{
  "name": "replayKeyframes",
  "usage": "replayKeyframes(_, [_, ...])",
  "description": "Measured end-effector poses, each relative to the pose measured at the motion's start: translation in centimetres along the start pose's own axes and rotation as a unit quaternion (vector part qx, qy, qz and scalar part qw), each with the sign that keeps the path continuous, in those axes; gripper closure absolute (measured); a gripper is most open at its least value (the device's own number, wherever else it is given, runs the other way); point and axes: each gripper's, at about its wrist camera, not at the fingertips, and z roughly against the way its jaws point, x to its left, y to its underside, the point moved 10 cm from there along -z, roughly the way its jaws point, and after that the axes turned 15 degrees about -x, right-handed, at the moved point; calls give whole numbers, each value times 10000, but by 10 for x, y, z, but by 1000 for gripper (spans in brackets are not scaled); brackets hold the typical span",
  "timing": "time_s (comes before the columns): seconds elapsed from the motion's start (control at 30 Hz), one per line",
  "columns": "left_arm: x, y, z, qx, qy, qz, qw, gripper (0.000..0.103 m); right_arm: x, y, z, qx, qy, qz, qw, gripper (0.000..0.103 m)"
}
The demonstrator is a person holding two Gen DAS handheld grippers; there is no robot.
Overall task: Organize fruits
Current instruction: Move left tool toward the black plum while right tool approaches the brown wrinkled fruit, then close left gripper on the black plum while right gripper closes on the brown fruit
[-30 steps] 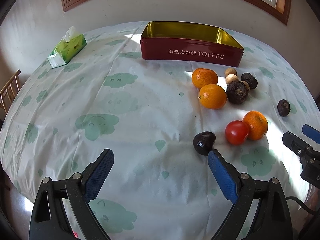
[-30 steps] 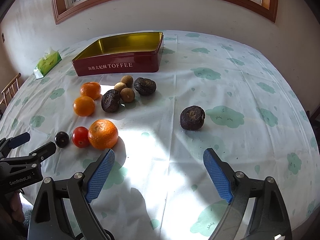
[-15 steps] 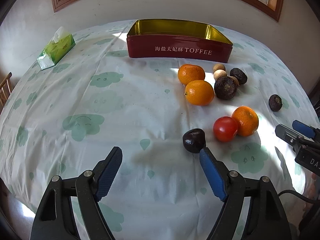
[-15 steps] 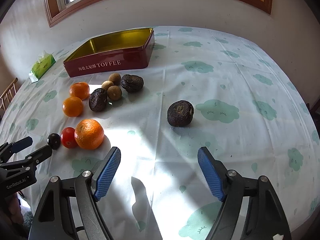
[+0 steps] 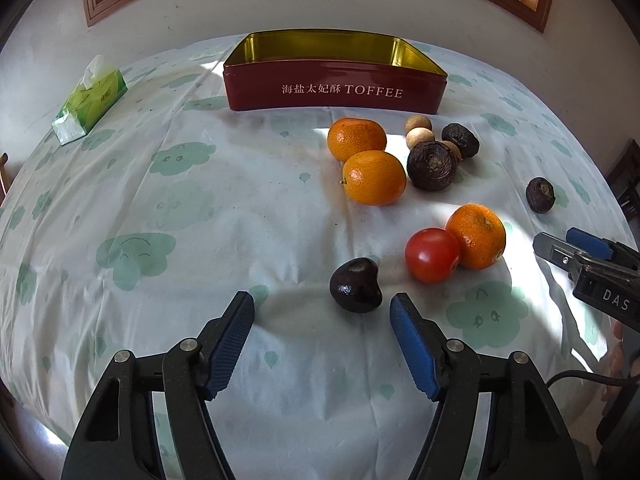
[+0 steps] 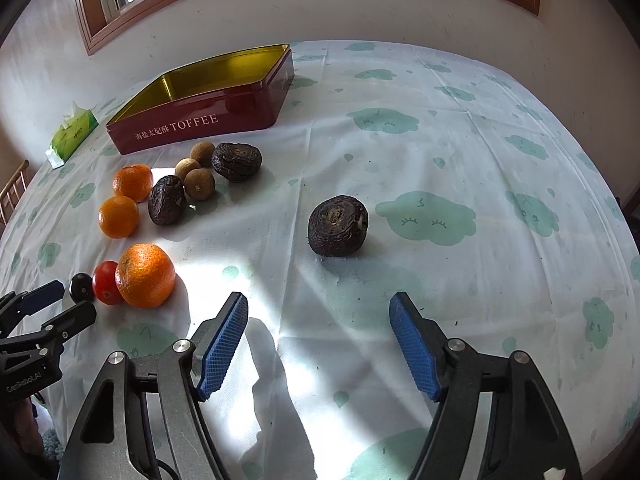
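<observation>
The left claw (image 5: 322,306) is spread wide apart and holds nothing. A small, shiny, dark purple fruit (image 5: 355,285) lies on the counter (image 5: 200,208) just past its blue tips, nearer the right tip. The right claw (image 6: 319,306) is wide apart too, with nothing in it. A round, wrinkly, dark brown water chestnut (image 6: 338,225) sits alone just ahead of it.

The left camera shows the long front of the red toffee tin (image 5: 334,90) with its white letters, and the smooth gold inside. In that view the wrinkly one near the right claw looks tiny, far off to the right of the tin. The right camera shows it up close, with a pale chipped spot on its side. From there the shiny dark fruit is half hidden behind the tip of the left claw.

In front of the tin lie two bumpy tangerines (image 5: 357,139), three small tan longans (image 6: 199,184) and two more wrinkly dark water chestnuts (image 5: 432,165). Closer to the claws than those, a smooth red tomato (image 5: 432,255) touches a third tangerine (image 5: 476,237).

A green tissue pack (image 5: 90,102) sits to the left of the tin. The counter wears a white cloth with green smiling clouds. Sun makes bright patches on it.
</observation>
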Motion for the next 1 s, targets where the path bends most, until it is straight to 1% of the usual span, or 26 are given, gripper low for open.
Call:
replayKeyframes(0.1, [0, -4, -2, -75, 14, 11, 10000, 38, -4, -4, -5, -21, 37, 7, 10000, 34])
replayKeyframes(0.2, [0, -6, -4, -124, 13, -7, 9999, 40, -7, -8, -11, -41, 69, 52, 10000, 34])
replayKeyframes(0.37, [-1, -8, -6, -174, 26, -92, 9998, 41, -11, -16, -20, -82, 148, 133, 9998, 38])
replayKeyframes(0.5, [0, -9, -6, -221, 46, -106, 9997, 41, -11, -23, -27, -125, 175, 198, 9996, 46])
replayKeyframes(0.6, [-1, -9, -7, -245, 30, -149, 9996, 41, -10, -26, -30, -168, 187, 229, 9994, 60])
replayKeyframes(0.63, [-1, -9, -7, -255, 24, -151, 9996, 42, -11, -27, -30, -172, 190, 209, 9995, 61])
replayKeyframes(0.73, [-1, -10, -7, -283, -3, -157, 9995, 48, -11, -27, -31, -188, 178, 198, 9995, 62])
replayKeyframes(0.77, [-1, -10, -6, -292, -2, -154, 9995, 53, -11, -27, -30, -195, 180, 200, 9994, 63])
replayKeyframes(0.83, [-1, -10, -6, -298, 27, -148, 9994, 57, -12, -27, -30, -200, 186, 208, 9994, 67])
replayKeyframes(0.9, [-3, -10, -5, -305, 61, -159, 9994, 63, -12, -27, -30, -206, 178, 198, 9994, 67])
replayKeyframes(1.0, [-6, -10, -3, -324, 104, -188, 9992, 69, -12, -27, -29, -207, 180, 192, 9994, 67])
